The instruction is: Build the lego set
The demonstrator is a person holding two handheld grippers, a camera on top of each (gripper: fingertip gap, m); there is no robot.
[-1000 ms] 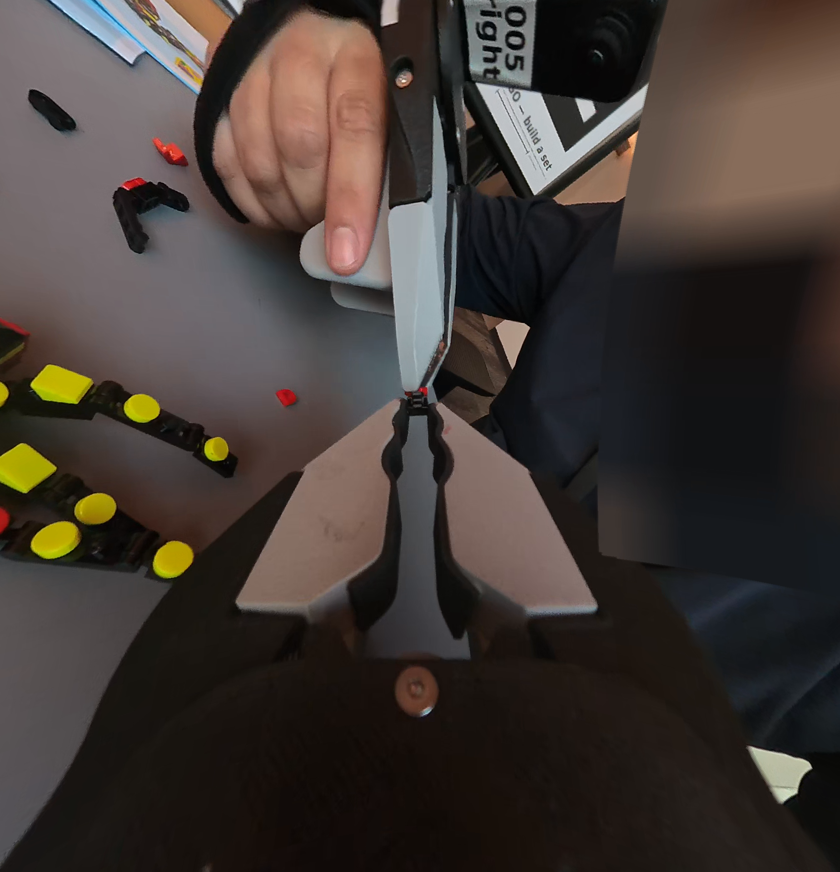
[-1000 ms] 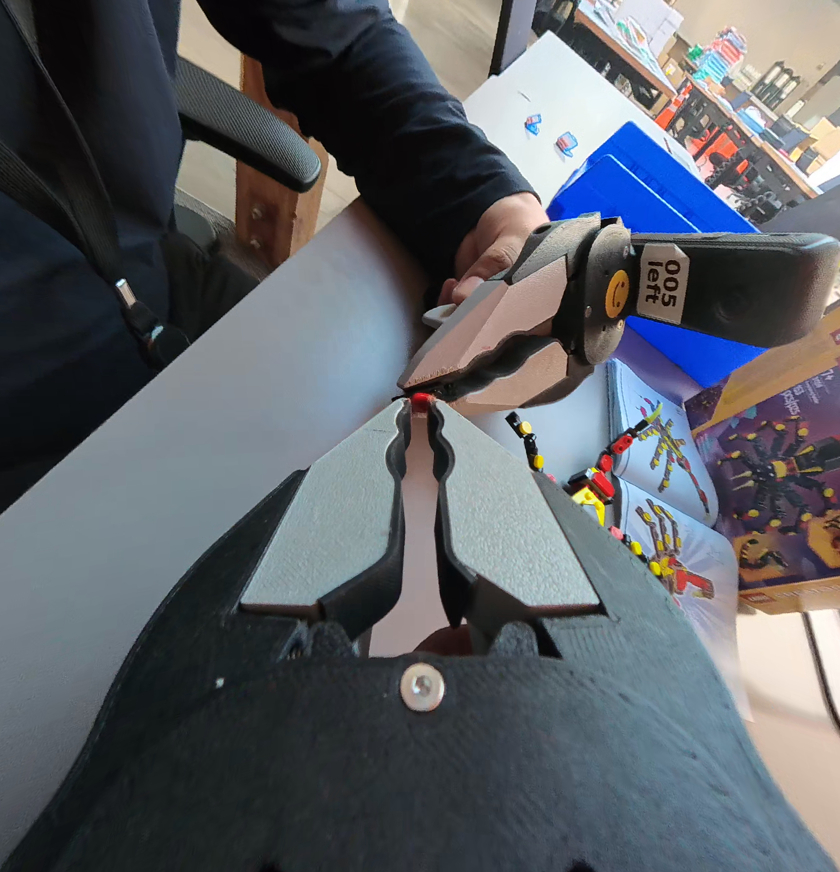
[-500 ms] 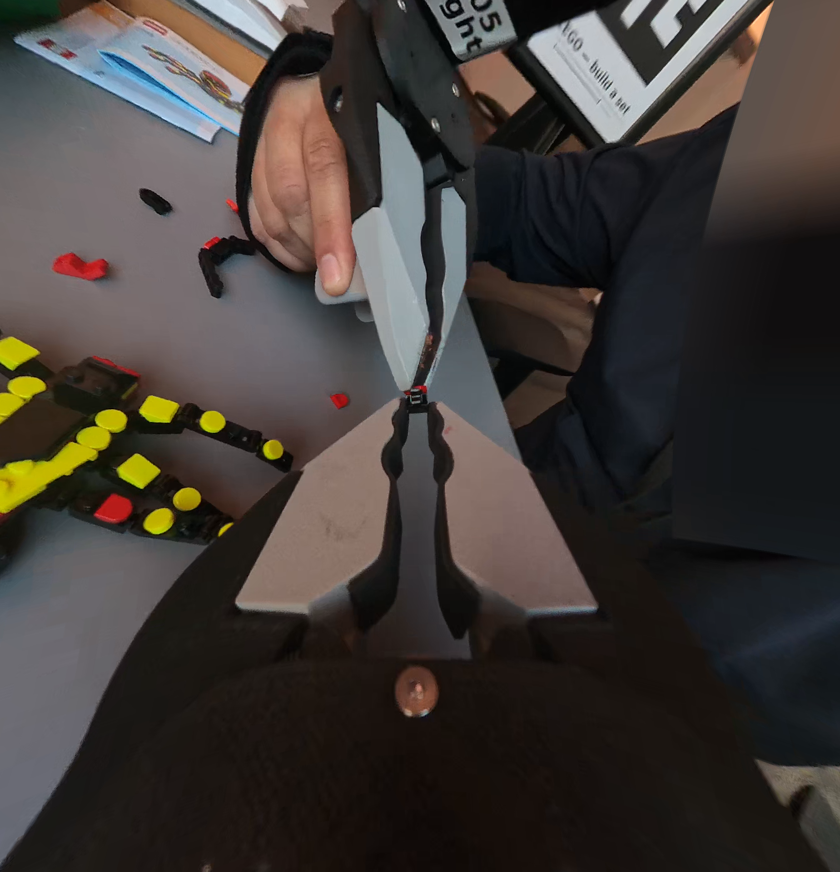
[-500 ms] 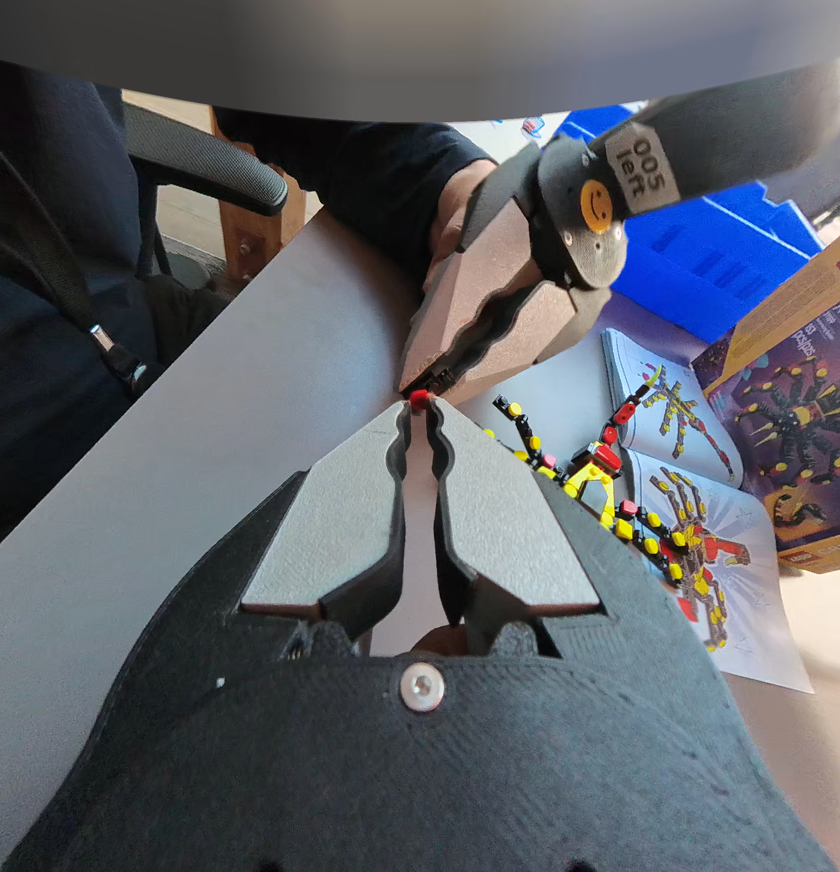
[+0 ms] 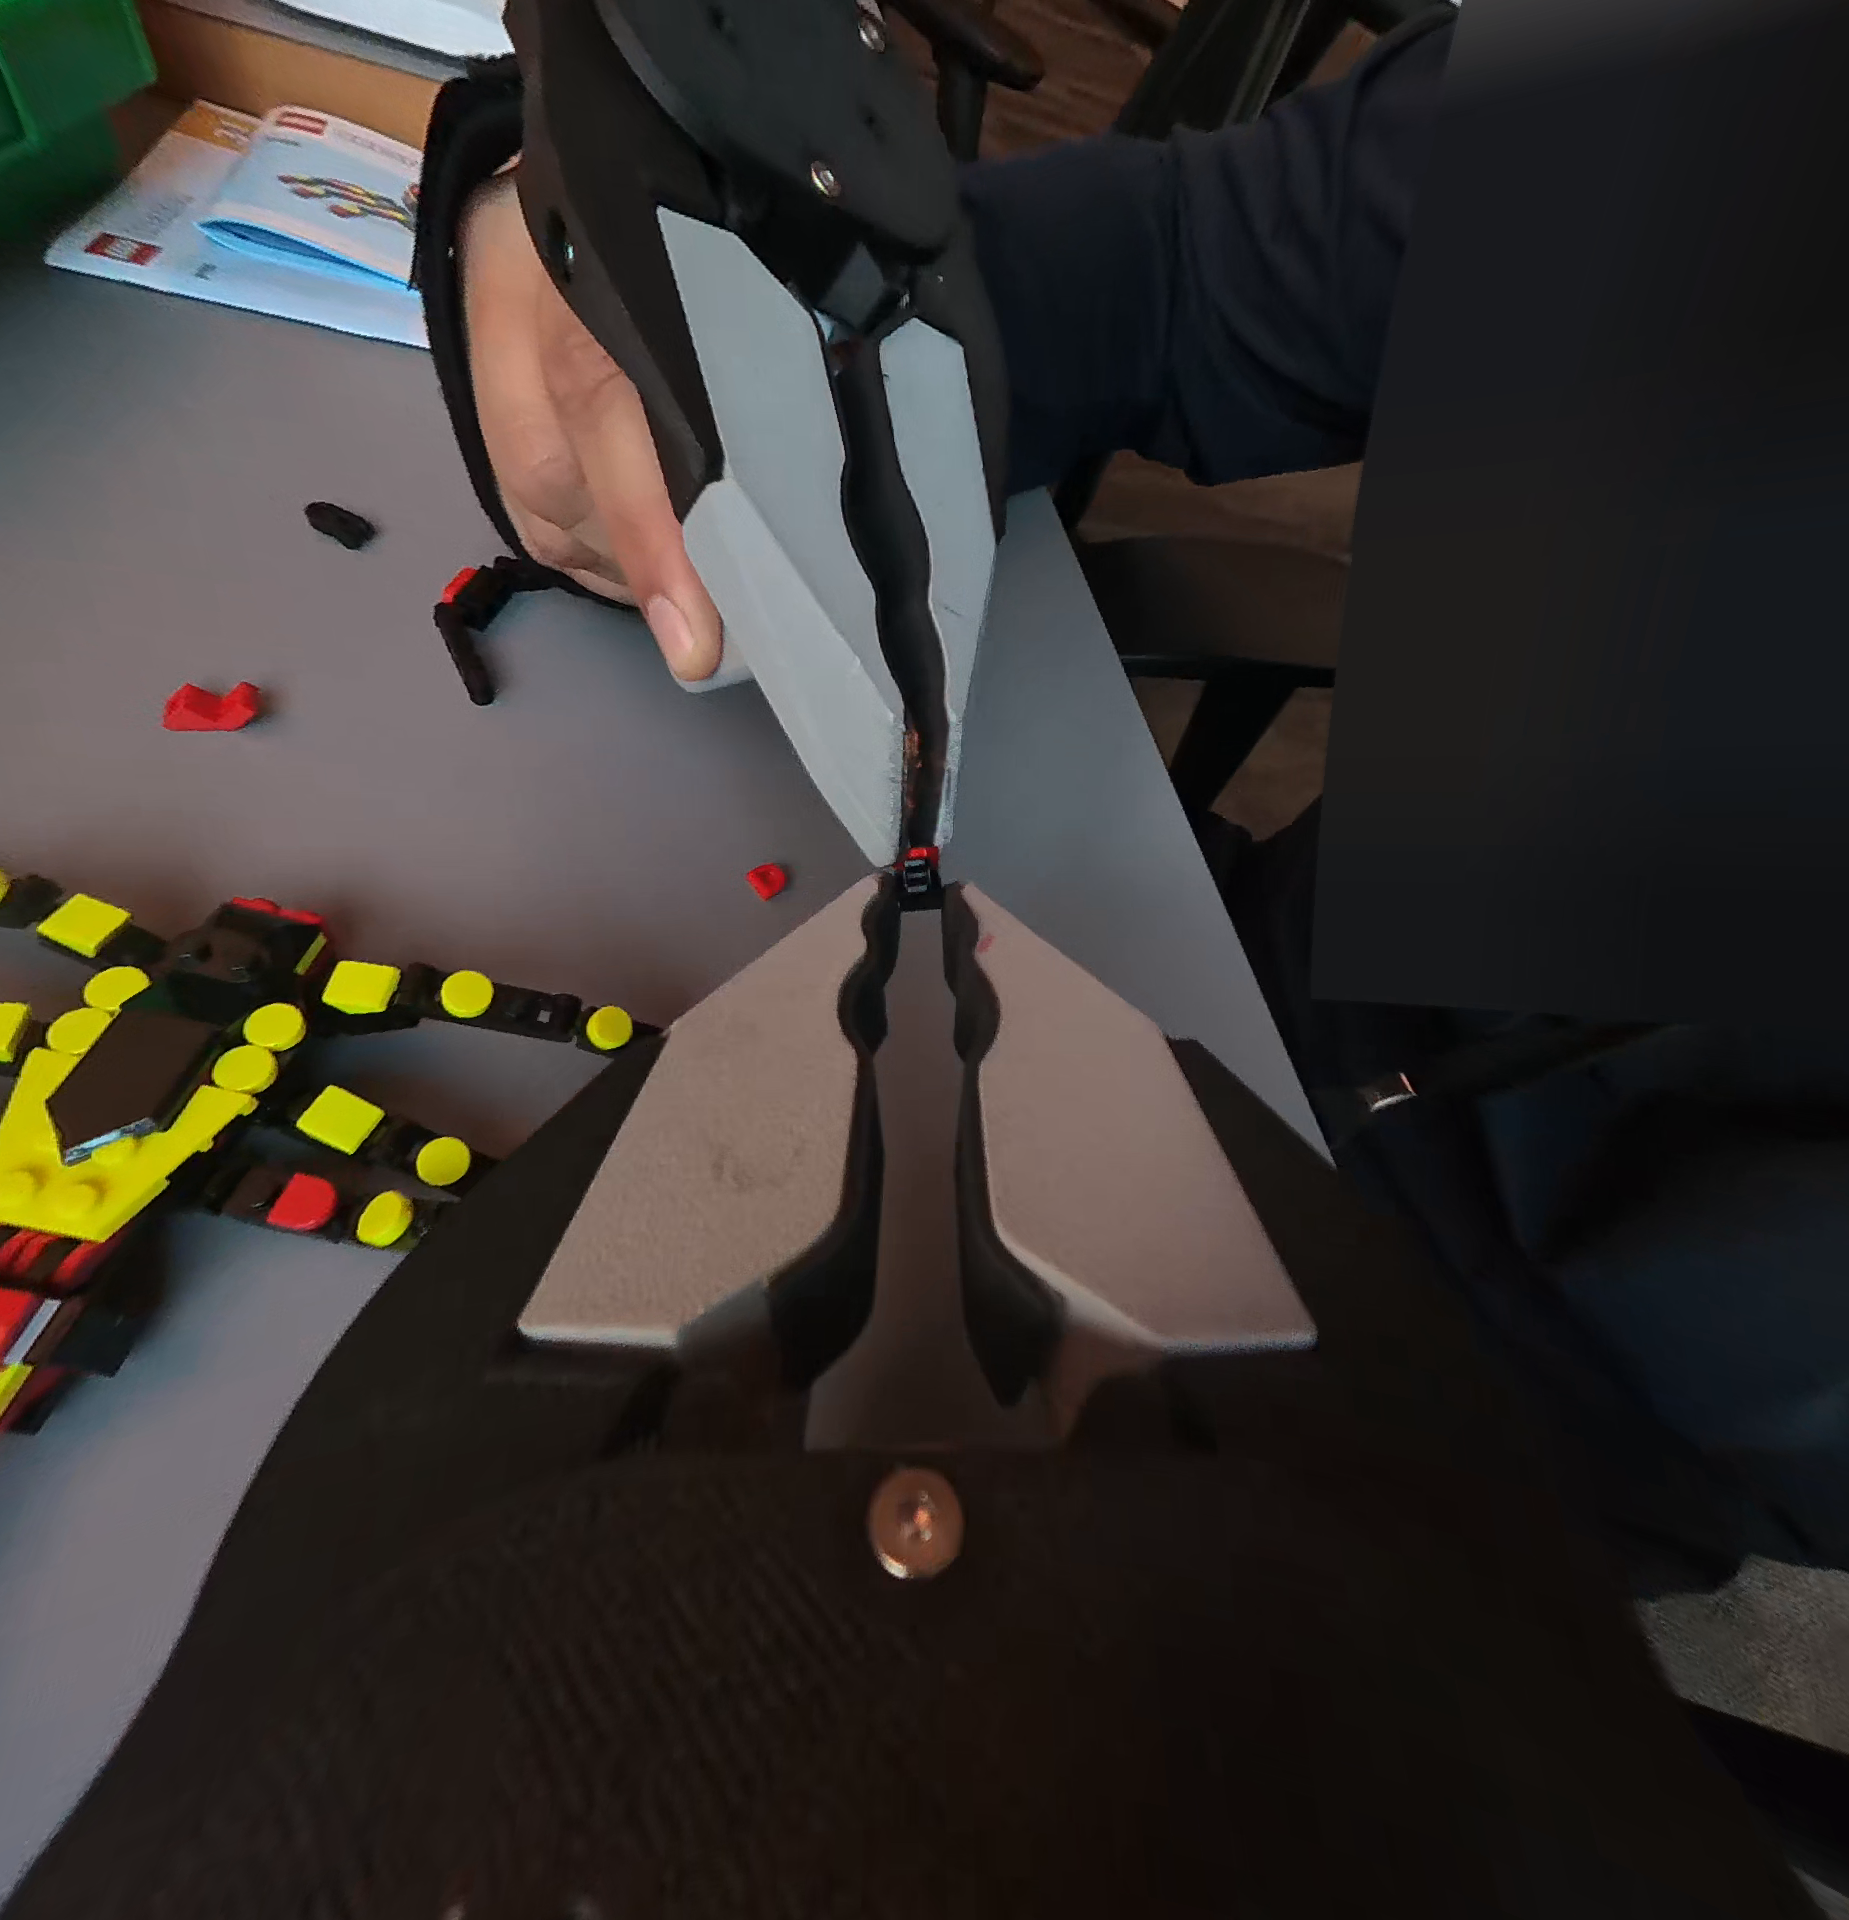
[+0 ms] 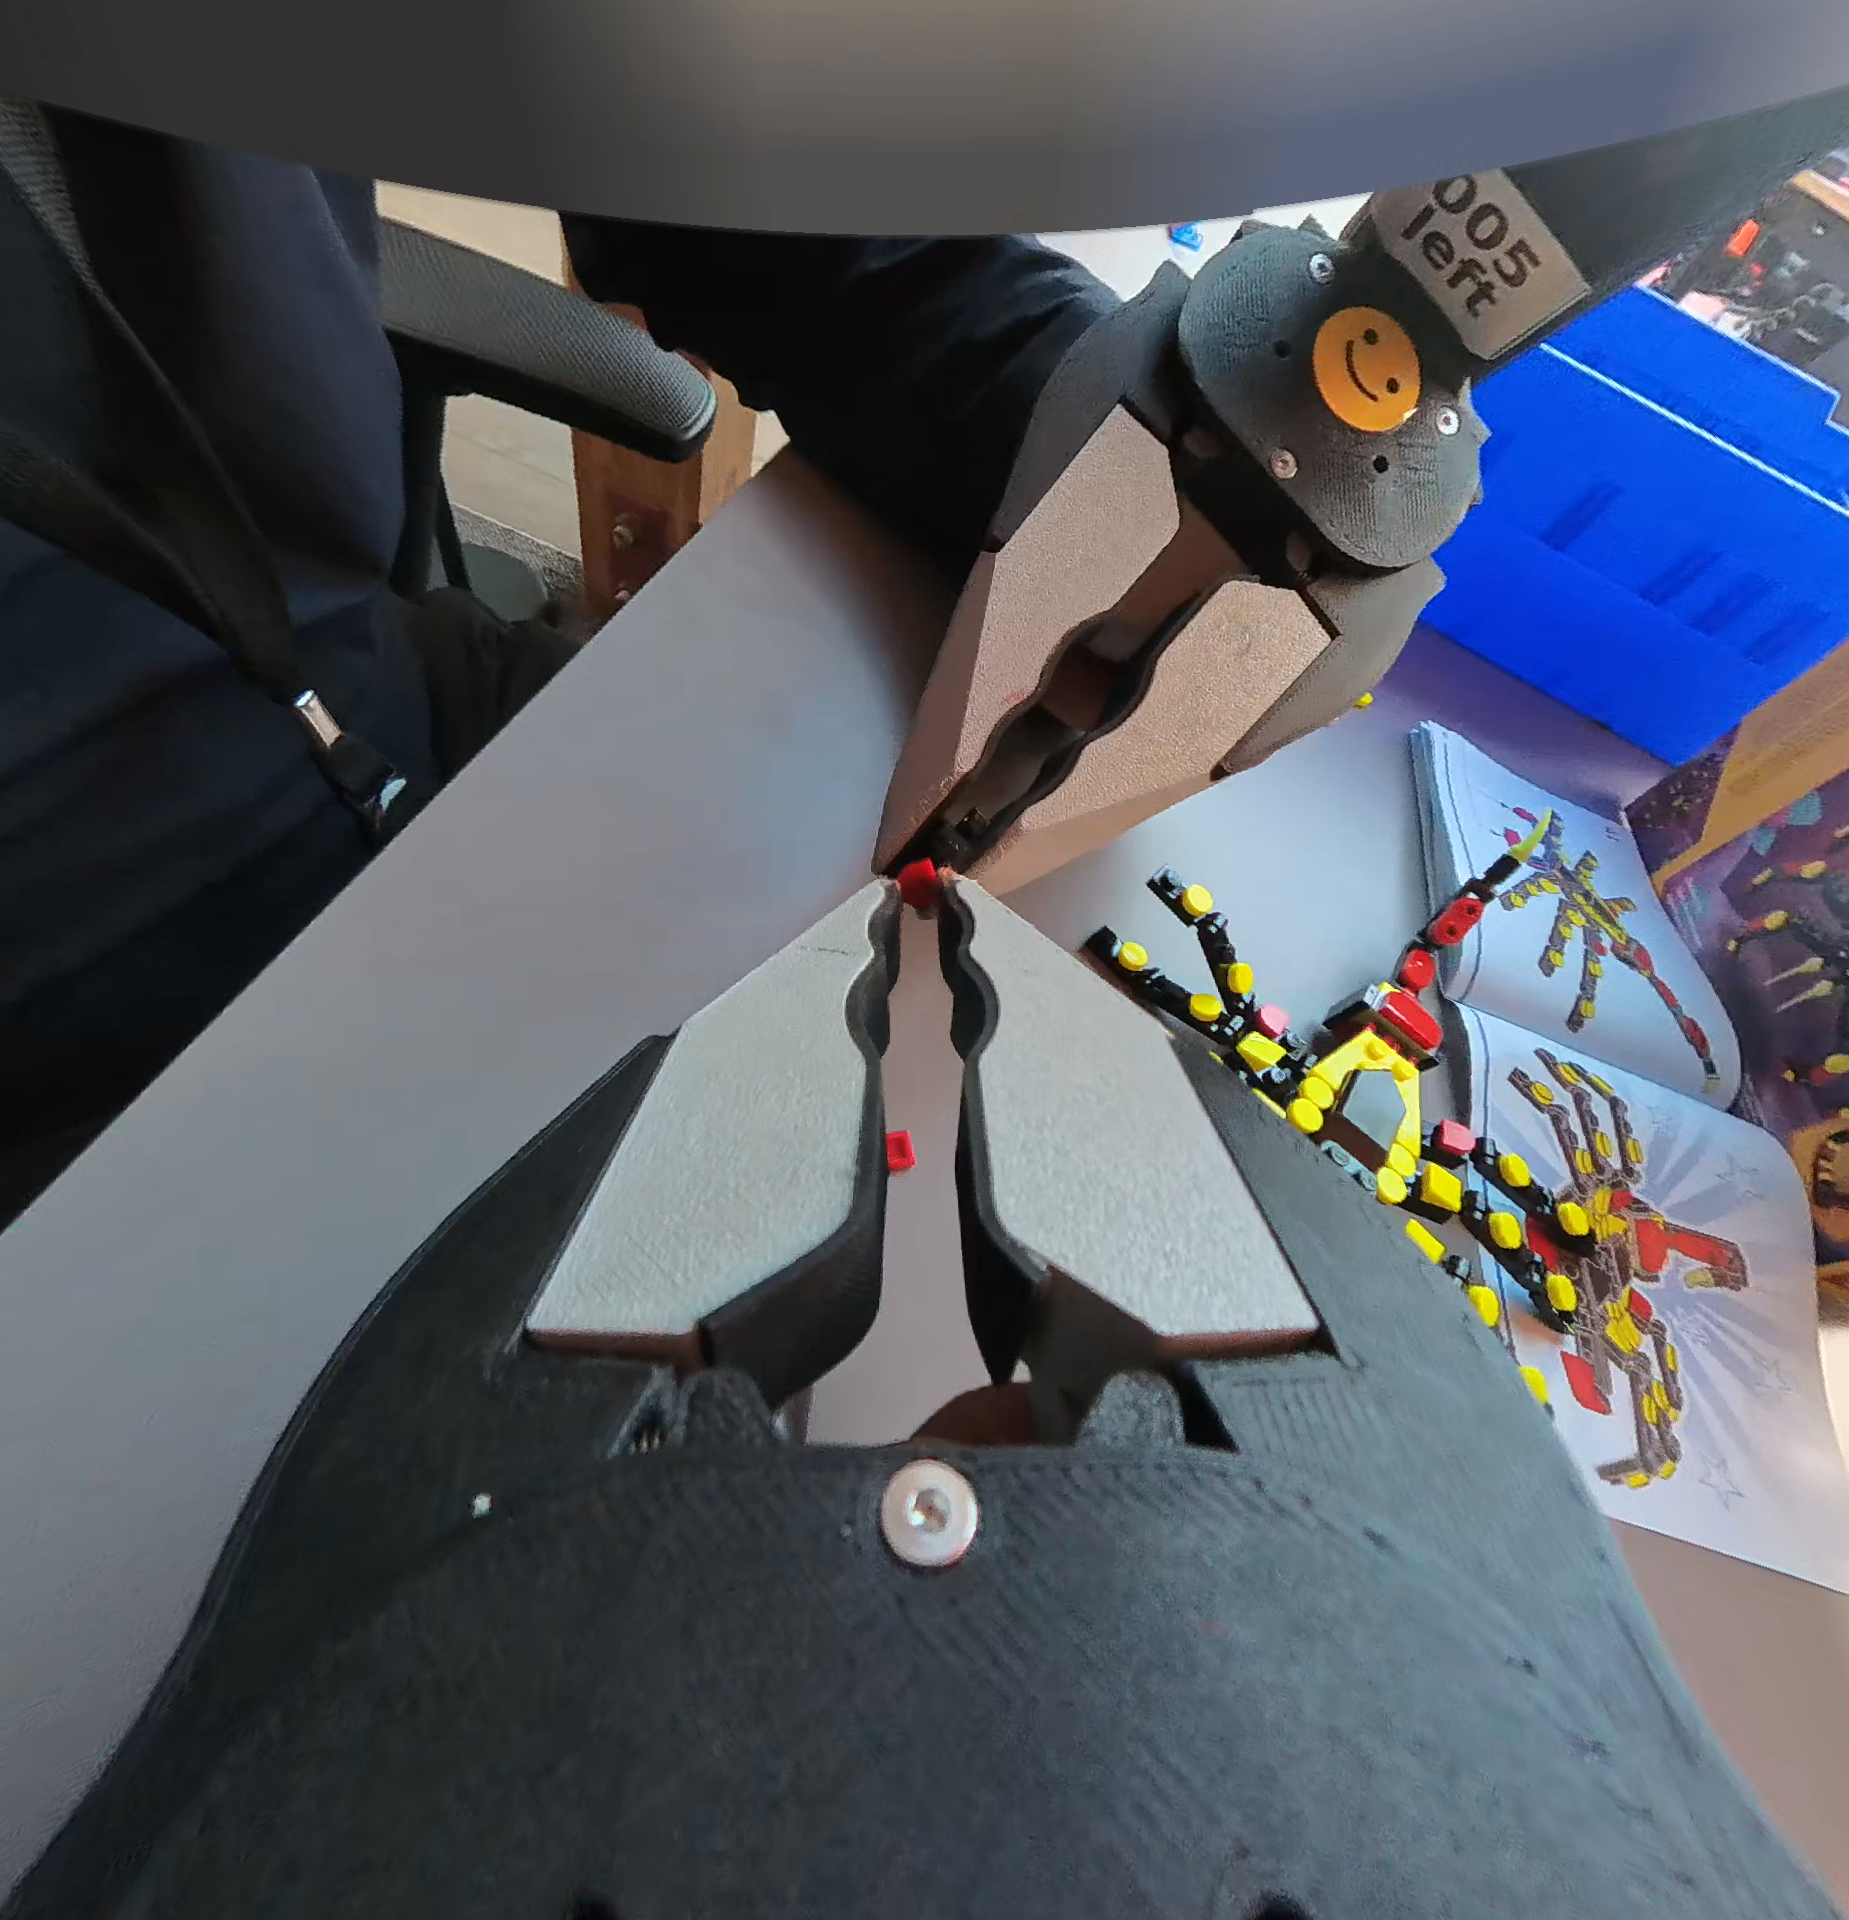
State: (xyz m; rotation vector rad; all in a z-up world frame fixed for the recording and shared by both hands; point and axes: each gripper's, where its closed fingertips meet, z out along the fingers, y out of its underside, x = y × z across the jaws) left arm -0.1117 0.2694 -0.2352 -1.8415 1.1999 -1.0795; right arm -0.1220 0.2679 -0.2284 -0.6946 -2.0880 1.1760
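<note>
My left claw (image 5: 917, 902) is pinched narrow on a tiny black piece (image 5: 915, 885), and my right claw (image 6: 917, 904) is pinched just as narrow on a tiny red piece (image 6: 916, 878); the two tips meet nose to nose above the near edge of the table (image 5: 587, 790), red pressed against black. I judge I am mating these two small parts, and I cannot tell whether they have seated yet. A spare red stud (image 6: 900, 1147) lies on the table below my right claw. Much is already built: the yellow-and-black spider (image 6: 1356, 1081) lies toward the table's middle, legs spread, on an open instruction booklet (image 6: 1668, 1351). Loose bits remain: a red angled piece (image 5: 211, 707), a black-and-red leg section (image 5: 470, 634), a small black piece (image 5: 339, 523). So several steps are left, I think. Beyond sit the purple set box (image 6: 1793, 935), a blue bin (image 6: 1647, 582), a second booklet (image 5: 265, 229) and an office chair (image 6: 546, 343)
</note>
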